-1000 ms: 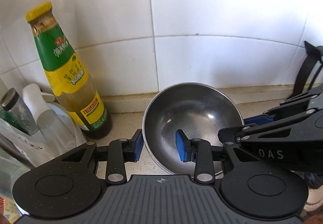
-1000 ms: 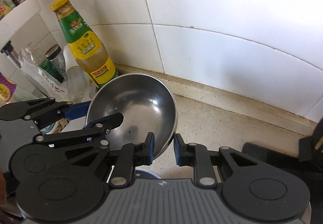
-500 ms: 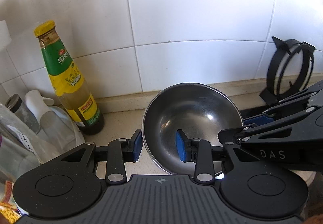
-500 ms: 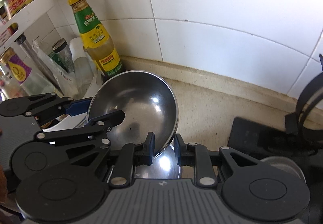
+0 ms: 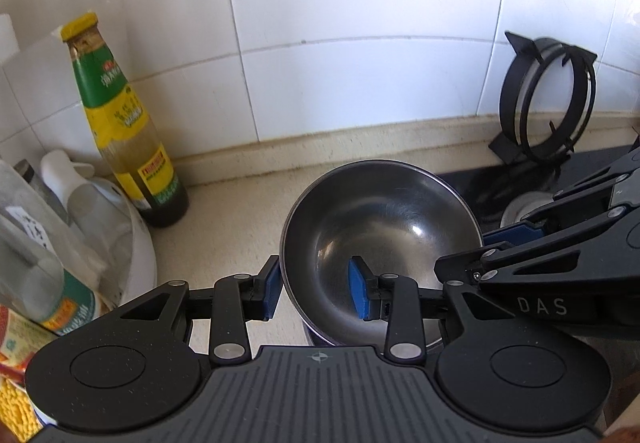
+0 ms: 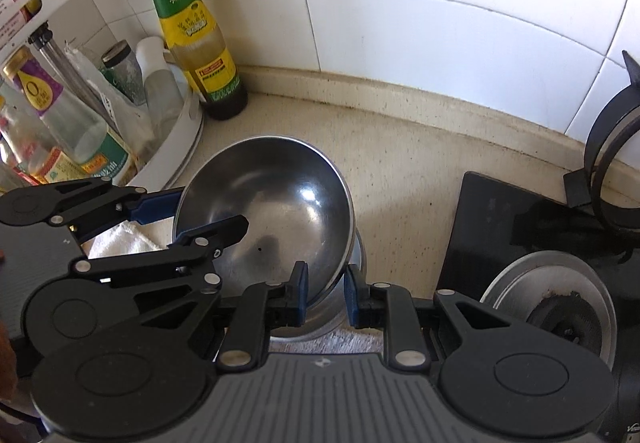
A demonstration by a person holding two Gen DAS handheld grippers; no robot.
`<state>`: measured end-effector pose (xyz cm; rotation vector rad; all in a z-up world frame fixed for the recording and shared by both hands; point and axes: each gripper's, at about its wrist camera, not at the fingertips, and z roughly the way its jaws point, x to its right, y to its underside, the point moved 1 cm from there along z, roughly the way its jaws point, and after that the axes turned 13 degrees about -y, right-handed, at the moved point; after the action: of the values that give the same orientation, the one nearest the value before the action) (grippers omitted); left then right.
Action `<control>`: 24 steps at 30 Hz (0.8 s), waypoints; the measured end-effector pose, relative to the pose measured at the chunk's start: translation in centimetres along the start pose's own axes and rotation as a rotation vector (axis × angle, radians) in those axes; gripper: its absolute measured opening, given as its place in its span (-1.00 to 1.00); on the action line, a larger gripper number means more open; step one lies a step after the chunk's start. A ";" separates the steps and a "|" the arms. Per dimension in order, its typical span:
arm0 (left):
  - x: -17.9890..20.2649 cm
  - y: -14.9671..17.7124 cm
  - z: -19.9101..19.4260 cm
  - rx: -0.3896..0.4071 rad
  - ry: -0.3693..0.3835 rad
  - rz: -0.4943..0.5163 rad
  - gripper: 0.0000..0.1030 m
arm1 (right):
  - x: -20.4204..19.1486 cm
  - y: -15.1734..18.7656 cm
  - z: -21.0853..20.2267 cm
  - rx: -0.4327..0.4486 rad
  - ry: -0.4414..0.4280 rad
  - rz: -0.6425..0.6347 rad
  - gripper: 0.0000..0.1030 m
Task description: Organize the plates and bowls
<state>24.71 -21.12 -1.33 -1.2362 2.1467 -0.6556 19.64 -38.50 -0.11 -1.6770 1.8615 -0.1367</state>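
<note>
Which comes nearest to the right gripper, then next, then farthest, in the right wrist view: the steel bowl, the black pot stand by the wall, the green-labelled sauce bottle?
1. steel bowl: its rim sits between the right gripper fingers.
2. black pot stand: far right, by the wall.
3. green-labelled sauce bottle: back left, by the tiles.

Left gripper (image 5: 314, 285) straddles the near-left rim of a steel bowl (image 5: 380, 227) — one blue pad outside the wall, the other inside. Whether both pads press the rim cannot be told. Right gripper (image 5: 516, 233) reaches in from the right of the claw, touching the bowl's right rim. Ahead and left of the claw: a green-and-yellow sauce bottle (image 5: 120, 123) upright on the counter (image 5: 232, 219). Ahead and right — a black burner ring (image 5: 548, 99) tilted against the white tiles (image 5: 360, 3).
</note>
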 end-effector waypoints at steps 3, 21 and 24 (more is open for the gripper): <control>0.3 0.5 0.0 -0.009 -0.004 0.005 -0.17 | 0.0 0.1 0.0 -0.003 -0.007 -0.002 -0.50; 0.4 1.2 0.0 -0.040 -0.014 0.005 -0.16 | 0.0 0.1 0.7 -0.040 -0.021 -0.007 -0.50; 0.3 1.2 0.1 -0.041 -0.010 0.004 -0.15 | 0.1 0.0 1.0 -0.041 -0.017 -0.004 -0.50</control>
<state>23.93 -20.86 -2.27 -1.2537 2.1641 -0.6048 20.18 -38.33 -0.94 -1.7048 1.8601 -0.0865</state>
